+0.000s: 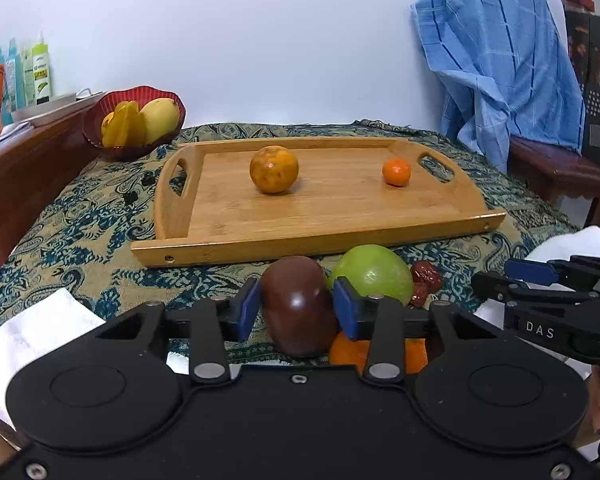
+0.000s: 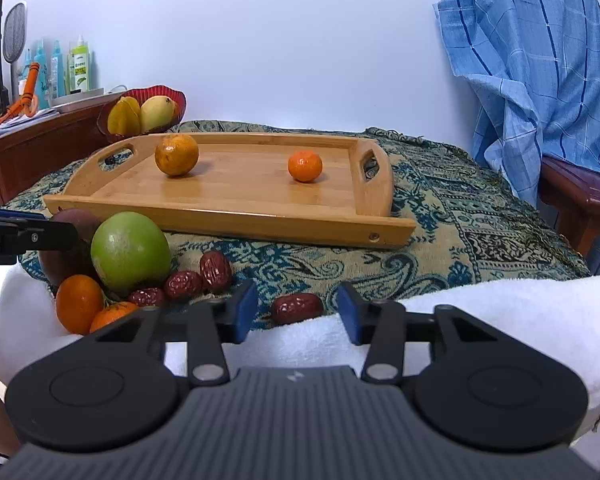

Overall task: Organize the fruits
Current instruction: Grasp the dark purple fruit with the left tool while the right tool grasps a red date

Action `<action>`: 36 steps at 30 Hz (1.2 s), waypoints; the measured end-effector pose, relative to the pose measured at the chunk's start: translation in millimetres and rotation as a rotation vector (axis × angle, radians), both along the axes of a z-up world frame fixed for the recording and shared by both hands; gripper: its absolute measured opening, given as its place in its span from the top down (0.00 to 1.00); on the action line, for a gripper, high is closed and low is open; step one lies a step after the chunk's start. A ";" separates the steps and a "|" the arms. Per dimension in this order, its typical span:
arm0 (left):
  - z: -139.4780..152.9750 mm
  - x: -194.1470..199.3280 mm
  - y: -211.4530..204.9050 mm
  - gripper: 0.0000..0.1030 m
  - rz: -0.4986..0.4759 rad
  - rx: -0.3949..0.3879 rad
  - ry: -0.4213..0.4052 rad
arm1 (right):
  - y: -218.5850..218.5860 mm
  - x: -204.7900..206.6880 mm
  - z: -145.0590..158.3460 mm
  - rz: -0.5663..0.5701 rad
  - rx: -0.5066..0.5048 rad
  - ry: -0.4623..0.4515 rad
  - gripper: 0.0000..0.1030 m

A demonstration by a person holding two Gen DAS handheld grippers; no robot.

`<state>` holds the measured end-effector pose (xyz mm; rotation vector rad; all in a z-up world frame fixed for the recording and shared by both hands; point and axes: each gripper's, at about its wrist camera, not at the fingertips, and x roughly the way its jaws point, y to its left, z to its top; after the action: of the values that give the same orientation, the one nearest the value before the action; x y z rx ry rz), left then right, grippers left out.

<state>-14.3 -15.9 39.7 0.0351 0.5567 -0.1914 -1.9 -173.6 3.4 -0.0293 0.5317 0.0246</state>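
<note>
- Blue checked cloth draped over a dark wooden chair
- Plastic bottles – green and blue – on a brown wooden cabinet
- White towel along the near edge
- Paisley-patterned cover over the worktop

"DAS" on right hand-held gripper.

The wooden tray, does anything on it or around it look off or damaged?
The tray sits level and whole. The larger orange on it has brown blotches on its skin, unlike the clean small mandarin. One red date lies apart from the fruit pile, at the white towel's edge.
</note>
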 end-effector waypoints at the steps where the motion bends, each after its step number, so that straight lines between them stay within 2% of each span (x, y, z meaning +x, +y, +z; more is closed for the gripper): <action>1: -0.3 -0.5 -1.4 0.62 0.002 0.006 -0.003 | 0.7 0.3 0.0 0.000 -0.002 0.002 0.55; 12: -3.5 -1.1 3.8 0.56 0.032 -0.028 0.026 | 7.2 8.0 -4.6 -0.012 -0.023 0.040 0.56; 16: -8.7 6.0 1.6 0.54 0.036 -0.030 0.080 | 7.8 9.7 -6.0 -0.009 -0.028 0.049 0.55; 25: -18.5 21.8 5.3 0.51 0.068 -0.087 0.123 | 12.0 16.3 -9.9 -0.010 -0.056 0.071 0.53; 29: -21.2 26.7 4.2 0.51 0.068 -0.089 0.128 | 12.6 16.7 -10.2 -0.011 -0.061 0.072 0.53; 36: -23.1 33.1 4.9 0.57 0.077 -0.116 0.152 | 12.7 16.8 -10.1 -0.009 -0.063 0.070 0.55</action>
<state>18.8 -11.0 16.5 -0.1146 0.6961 -0.1520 15.0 -160.9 -6.8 -0.0877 0.6026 0.0002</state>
